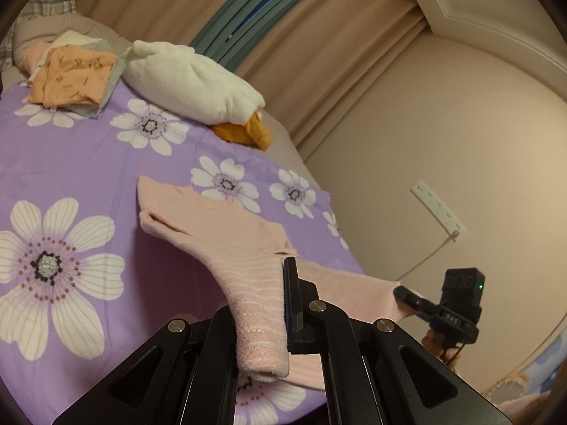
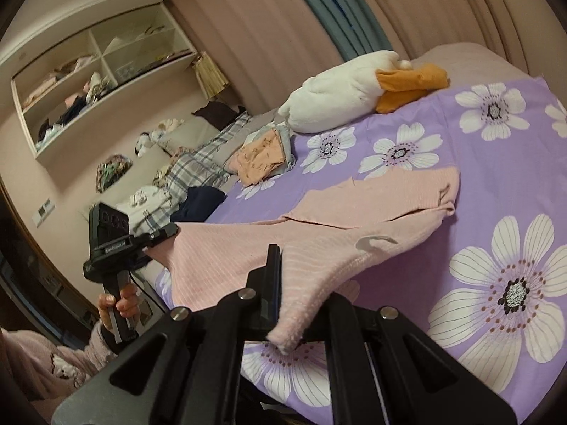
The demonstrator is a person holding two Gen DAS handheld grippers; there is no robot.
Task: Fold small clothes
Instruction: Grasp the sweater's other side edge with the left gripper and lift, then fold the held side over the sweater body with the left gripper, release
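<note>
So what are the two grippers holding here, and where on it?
Both hold the pink garment: left gripper and right gripper each pinch a near corner.

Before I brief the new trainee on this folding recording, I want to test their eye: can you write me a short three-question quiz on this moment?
1. True or false: both grippers are shut on the pink garment.
2. Which lies nearest the white plush toy on the purple floral sheet?
A. a folded orange cloth
B. a pair of shoes
C. a laptop
3. Fill in: the far end of the pink garment rests on the ____, while the near end is lifted.

Key
1. True: the left gripper and the right gripper each pinch a near corner.
2. A: the folded orange cloth lies beside it.
3. sheet
</note>
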